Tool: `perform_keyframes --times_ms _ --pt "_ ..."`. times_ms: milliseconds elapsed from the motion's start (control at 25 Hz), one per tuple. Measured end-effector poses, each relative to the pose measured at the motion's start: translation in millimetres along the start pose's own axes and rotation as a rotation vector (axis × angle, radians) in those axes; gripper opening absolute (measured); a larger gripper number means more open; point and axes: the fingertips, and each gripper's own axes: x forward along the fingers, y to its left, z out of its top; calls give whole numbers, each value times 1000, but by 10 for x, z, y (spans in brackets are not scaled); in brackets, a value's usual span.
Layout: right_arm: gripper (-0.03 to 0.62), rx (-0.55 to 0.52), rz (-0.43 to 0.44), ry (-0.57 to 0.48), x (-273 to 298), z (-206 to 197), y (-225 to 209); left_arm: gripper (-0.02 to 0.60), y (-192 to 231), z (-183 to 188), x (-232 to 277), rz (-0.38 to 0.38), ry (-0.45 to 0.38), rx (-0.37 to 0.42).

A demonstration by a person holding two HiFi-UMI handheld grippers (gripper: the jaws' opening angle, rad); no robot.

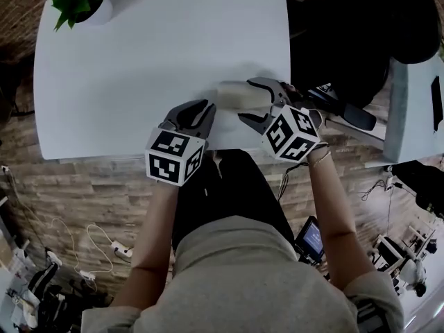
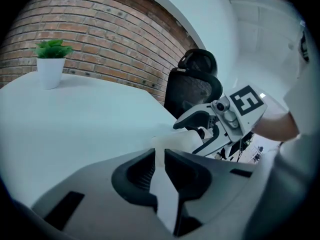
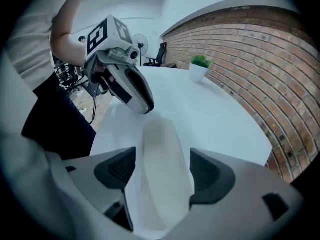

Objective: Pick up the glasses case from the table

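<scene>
The pale, oblong glasses case [image 1: 239, 96] lies on the white table [image 1: 139, 68], close to its near edge. My right gripper [image 1: 248, 101] is open and straddles the case's right end. In the right gripper view the case [image 3: 162, 164] runs lengthwise between the pads, with a gap on each side. My left gripper [image 1: 202, 109] sits just left of the case, tips pointing at its left end. Its jaws stand only a narrow slit apart, with nothing between them. In the left gripper view the case [image 2: 175, 143] lies just past those tips, with the right gripper [image 2: 192, 138] beyond it.
A green plant in a white pot [image 1: 83, 2] stands at the table's far left corner. A black office chair [image 2: 195, 84] is beyond the table's right side, and a second white table [image 1: 413, 109] stands further right. Cables lie on the wooden floor [image 1: 83, 241].
</scene>
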Motion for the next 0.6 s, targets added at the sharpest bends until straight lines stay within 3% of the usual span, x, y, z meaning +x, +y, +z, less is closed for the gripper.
perform_keyframes --times_ms 320,600 --pt "325 -78 86 77 115 -87 55 57 -47 3 4 32 -44 -58" --pt "327 -91 149 54 145 -102 54 57 -125 -71 10 59 -47 -74"
